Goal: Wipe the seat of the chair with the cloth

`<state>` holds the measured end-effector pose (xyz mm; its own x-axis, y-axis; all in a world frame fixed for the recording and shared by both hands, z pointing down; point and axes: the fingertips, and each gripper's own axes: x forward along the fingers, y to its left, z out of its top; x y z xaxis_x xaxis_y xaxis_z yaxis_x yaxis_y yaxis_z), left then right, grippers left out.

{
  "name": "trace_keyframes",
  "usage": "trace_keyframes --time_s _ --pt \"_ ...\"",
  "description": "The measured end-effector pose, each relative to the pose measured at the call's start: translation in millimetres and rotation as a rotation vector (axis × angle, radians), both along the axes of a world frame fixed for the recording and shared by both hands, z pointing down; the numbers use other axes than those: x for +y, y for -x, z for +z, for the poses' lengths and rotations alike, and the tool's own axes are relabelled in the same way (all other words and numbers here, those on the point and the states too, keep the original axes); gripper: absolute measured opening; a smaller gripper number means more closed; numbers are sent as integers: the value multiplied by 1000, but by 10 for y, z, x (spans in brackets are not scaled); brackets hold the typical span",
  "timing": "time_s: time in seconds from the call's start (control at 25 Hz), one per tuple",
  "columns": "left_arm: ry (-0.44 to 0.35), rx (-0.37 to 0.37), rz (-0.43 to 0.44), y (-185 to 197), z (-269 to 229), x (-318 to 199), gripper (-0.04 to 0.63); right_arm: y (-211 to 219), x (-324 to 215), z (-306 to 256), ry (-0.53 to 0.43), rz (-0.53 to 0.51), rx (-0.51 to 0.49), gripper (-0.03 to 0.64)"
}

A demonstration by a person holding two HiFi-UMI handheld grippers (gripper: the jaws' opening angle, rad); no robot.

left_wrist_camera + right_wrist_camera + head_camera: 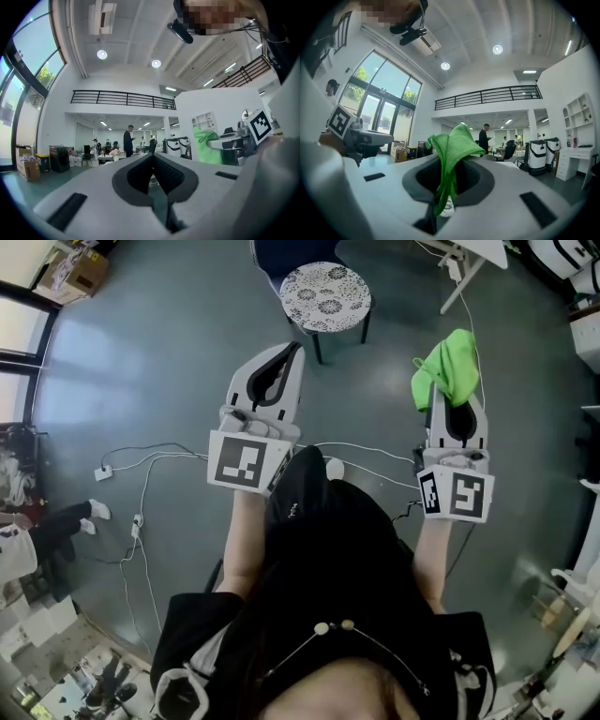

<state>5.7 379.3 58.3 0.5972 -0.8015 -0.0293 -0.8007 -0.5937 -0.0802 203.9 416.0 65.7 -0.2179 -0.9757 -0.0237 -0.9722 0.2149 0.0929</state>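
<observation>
On the grey floor (169, 381) ahead of the person stands the small chair with a round, black-and-white patterned seat (326, 296), well apart from both grippers, so the wiping looks not yet begun; only the pick-up of the cloth is done. The bright green crumpled cloth (452, 145) is pinched between the closed jaws of the right gripper (449, 180), bunching above the tips and trailing below them. The left gripper (152, 164) has its jaws pressed together on nothing.
</observation>
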Motion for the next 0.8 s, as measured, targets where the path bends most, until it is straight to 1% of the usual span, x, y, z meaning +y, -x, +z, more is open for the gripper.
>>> trace_keyframes --time_s 0.24,0.4,0.6,0.8 --pt "11 8 -3 -4 51 -231 6 26 -240 69 16 -16 23 51" --pt "8 12 -2 46 81 -564 6 55 -515 105 17 -16 48 51" --pt "13 33 6 127 167 -1274 5 83 -1122 167 22 -2 80 52" --pt "27 23 57 147 253 -2174 5 180 -2034 204 37 15 103 52"
